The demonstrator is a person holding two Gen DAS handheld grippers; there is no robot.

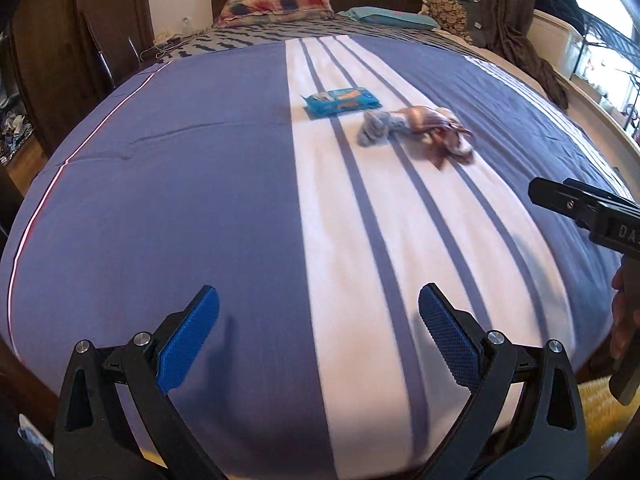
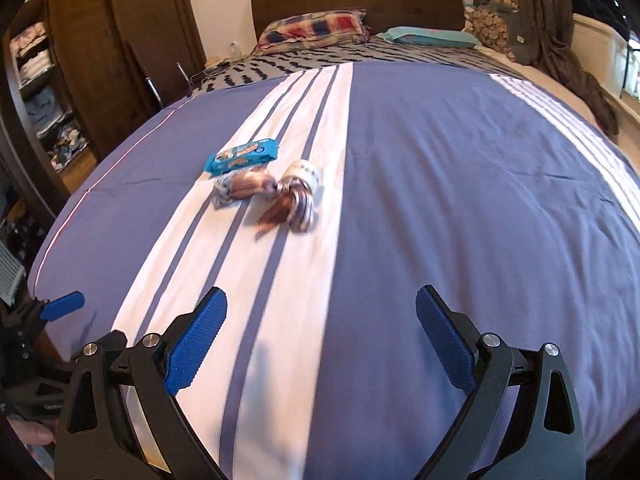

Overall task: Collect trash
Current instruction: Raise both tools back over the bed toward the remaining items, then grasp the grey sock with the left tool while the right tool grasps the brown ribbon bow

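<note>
A blue snack packet (image 1: 341,101) (image 2: 241,154) lies on the white stripe in the middle of the bed. Just in front of it lie crumpled brown and silver wrappers (image 1: 420,127) (image 2: 264,194), and a small white cup (image 2: 305,175) stands by them in the right wrist view. My left gripper (image 1: 319,320) hangs open over the near end of the bed, nothing between its blue pads. Well short of the trash, my right gripper (image 2: 321,320) is open and empty too. Each gripper shows at the edge of the other's view.
A purple and white striped cover (image 1: 160,200) spreads over the bed (image 2: 460,200). Pillows (image 1: 276,5) lie against the dark headboard. A wardrobe with shelves of clothes (image 2: 40,92) stands at the left, a window at the right. A hand (image 1: 624,320) holds the right gripper's handle.
</note>
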